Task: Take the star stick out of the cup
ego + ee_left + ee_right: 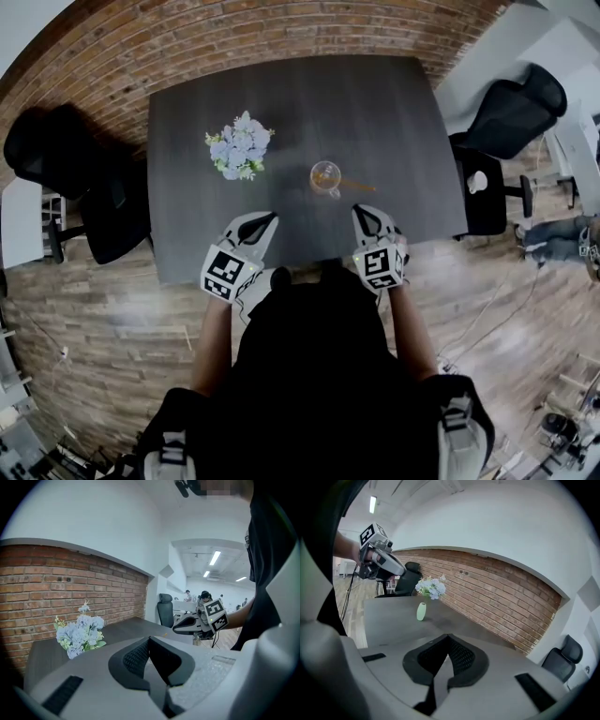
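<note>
A clear glass cup (pixel 325 176) stands on the dark table (pixel 197 112), near its front middle. A thin orange stick (pixel 353 185) pokes out from the cup toward the right; I cannot make out its star end. My left gripper (pixel 265 221) hovers over the table's front edge, left of the cup, with its jaws shut on nothing. My right gripper (pixel 362 214) hovers just right of and nearer than the cup, also shut and empty. In the left gripper view my left gripper (pixel 149 640) points across the table and the right gripper (pixel 180 626) shows beyond it. The cup is hidden in both gripper views.
A bunch of pale blue flowers (pixel 241 145) in a small green vase (pixel 421 611) stands left of the cup. A brick wall (pixel 234 37) runs behind the table. Black office chairs (pixel 511 112) stand at the right and another chair (pixel 56 150) at the left.
</note>
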The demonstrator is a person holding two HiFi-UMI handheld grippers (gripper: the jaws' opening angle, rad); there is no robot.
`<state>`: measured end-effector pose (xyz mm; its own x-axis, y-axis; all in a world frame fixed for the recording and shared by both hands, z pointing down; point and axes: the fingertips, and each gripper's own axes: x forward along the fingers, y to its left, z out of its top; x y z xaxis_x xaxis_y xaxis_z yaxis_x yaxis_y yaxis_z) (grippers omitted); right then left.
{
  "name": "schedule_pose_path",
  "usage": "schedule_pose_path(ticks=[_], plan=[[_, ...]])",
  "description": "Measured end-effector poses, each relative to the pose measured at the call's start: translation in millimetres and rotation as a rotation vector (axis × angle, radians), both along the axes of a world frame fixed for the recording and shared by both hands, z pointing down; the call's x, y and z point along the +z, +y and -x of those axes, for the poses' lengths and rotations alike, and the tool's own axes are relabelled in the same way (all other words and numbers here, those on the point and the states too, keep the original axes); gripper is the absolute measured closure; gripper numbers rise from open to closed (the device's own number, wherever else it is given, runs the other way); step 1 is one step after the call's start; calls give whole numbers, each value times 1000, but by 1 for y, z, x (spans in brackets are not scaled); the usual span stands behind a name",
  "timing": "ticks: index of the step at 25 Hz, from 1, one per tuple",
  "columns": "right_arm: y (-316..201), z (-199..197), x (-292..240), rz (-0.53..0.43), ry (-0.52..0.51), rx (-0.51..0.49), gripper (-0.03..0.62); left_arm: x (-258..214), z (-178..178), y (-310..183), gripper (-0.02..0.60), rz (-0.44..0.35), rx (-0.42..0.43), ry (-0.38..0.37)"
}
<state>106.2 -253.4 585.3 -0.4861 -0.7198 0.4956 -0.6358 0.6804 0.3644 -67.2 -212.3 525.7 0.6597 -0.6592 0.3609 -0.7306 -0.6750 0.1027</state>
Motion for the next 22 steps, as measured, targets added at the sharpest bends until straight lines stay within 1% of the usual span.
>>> schedule_pose_path(ticks=[4, 10, 14, 19, 22], plan=[[-13, -4, 6, 8, -17, -50, 594, 3, -9, -7, 580, -6, -37, -3], [-28, -10, 17, 32, -11, -114, 594, 2, -18, -12, 580, 3, -107, -12], [-35, -8, 25, 44, -1, -182, 594, 4, -19, -12, 580, -4, -158, -15], [-41, -6, 37, 55, 4, -257, 592, 11, -17, -5, 580, 11, -236, -16], [-45, -6, 46, 63, 24, -305, 592, 16, -15, 1, 580, 20, -286, -16]])
